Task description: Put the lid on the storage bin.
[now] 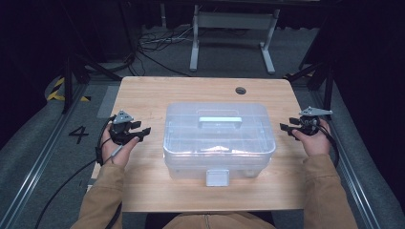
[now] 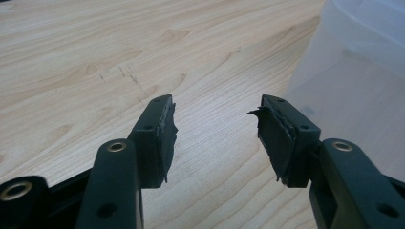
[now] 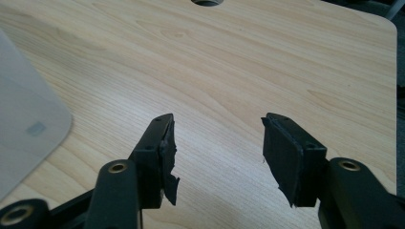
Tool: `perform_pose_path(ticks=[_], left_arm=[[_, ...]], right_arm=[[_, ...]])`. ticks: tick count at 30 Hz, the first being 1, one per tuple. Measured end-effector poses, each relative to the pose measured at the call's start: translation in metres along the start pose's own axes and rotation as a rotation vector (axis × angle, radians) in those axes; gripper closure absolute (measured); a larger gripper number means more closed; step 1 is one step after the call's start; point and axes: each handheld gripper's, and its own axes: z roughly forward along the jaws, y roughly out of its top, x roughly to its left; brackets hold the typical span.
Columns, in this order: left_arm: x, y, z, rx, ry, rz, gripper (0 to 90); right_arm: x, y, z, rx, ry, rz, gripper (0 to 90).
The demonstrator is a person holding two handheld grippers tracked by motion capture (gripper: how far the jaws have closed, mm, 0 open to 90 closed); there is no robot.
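A clear plastic storage box [image 1: 218, 138] with a lid, a pale top handle [image 1: 219, 121] and a front latch [image 1: 217, 177] sits in the middle of the wooden table [image 1: 143, 95]. My left gripper [image 1: 142, 131] rests to the left of the box, open, with nothing between its jaws. In the left gripper view the left gripper [image 2: 217, 124] points over bare wood with the box [image 2: 353, 71] at the right. My right gripper [image 1: 285, 129] is to the right of the box, open and empty. In the right gripper view the right gripper [image 3: 217, 138] shows a box corner [image 3: 24, 129] at the left.
A round cable hole [image 1: 240, 90] lies near the table's far edge, also seen as a cable hole [image 3: 207, 2]. Beyond the table stand a white metal frame [image 1: 233, 38] and loose cables [image 1: 157, 45] on the grey floor. Dark stands flank the table.
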Motion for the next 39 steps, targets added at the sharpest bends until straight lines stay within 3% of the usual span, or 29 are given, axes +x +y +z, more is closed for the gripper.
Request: perform_pose_path(ticks=[10, 16, 29, 39], left_arm=[[0.005, -0.007, 0.008, 0.028, -0.002, -0.031, 45.5], [0.006, -0.009, 0.012, 0.05, -0.002, -0.027, 44.8], [0.007, -0.012, 0.019, 0.105, -0.026, -0.031, 42.8], [0.006, -0.013, 0.023, 0.154, -0.058, -0.062, 44.4]], right_arm=[[-0.002, -0.013, 0.012, 0.019, 0.004, 0.005, 45.5], [-0.002, -0.017, 0.017, 0.027, 0.008, 0.005, 45.4], [0.001, -0.022, 0.024, 0.052, 0.022, -0.003, 45.2], [0.003, -0.024, 0.028, 0.084, 0.03, -0.015, 44.0]])
